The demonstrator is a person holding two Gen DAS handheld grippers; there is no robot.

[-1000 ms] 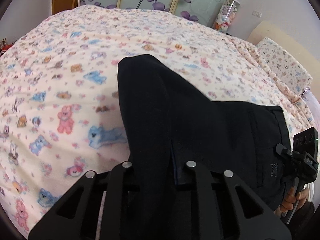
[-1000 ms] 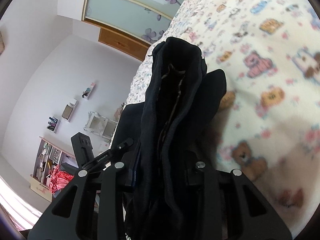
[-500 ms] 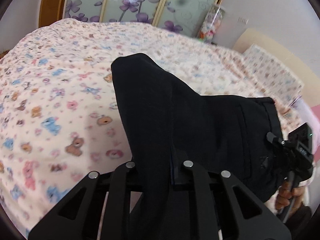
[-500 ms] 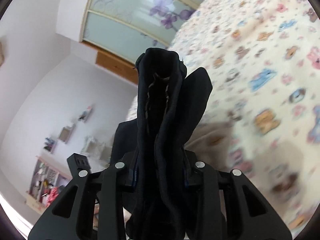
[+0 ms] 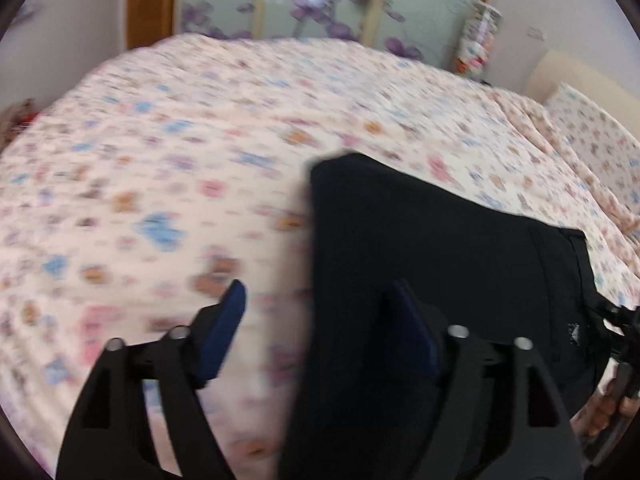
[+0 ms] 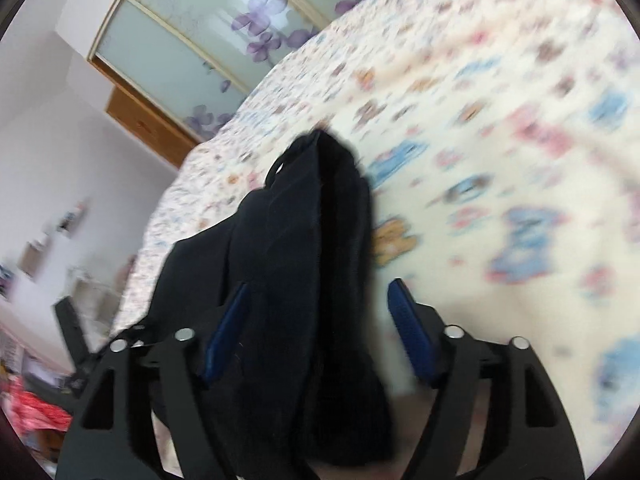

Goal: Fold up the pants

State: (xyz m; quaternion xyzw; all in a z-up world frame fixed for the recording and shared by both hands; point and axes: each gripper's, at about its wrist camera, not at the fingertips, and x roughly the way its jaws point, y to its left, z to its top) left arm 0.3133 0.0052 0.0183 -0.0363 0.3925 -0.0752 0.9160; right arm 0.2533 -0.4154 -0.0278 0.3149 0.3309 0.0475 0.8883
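1. The left hand-held gripper [image 5: 318,320] stands with its jaws spread wide, having just been opening; its blue pads [image 5: 224,332] press on nothing.
2. The black pants [image 5: 420,280] lie partly between those jaws: the folded edge runs up the middle of the left wrist view, the right pad sits against the cloth, and the left pad stands clear over the bedspread [image 5: 160,160].
3. From there the pants spread toward the right of that frame, where the waistband reaches the lower right edge. They rest on the bed.
4. At the lower right edge of the same view, part of the other tool and the person's fingers [image 5: 612,404] show, blurred.
5. The right hand-held gripper [image 6: 318,312] is likewise parted wide, its jaws having just been opening. A bunched ridge of the pants [image 6: 304,260] lies between the blue pads [image 6: 412,332], with a gap at the right pad; whether the left pad touches cloth I cannot tell.
6. In the right wrist view the pants run from the lower centre up to a point mid-frame, on the bedspread [image 6: 500,120] printed with pink and blue animals.
7. Containers: a tall clear jar [image 5: 478,40] stands at the upper right of the left wrist view beside the wall, holding colourful small things too blurred to name.
8. Behind the bed, sliding doors [image 6: 208,40] with purple flowers fill the upper left.
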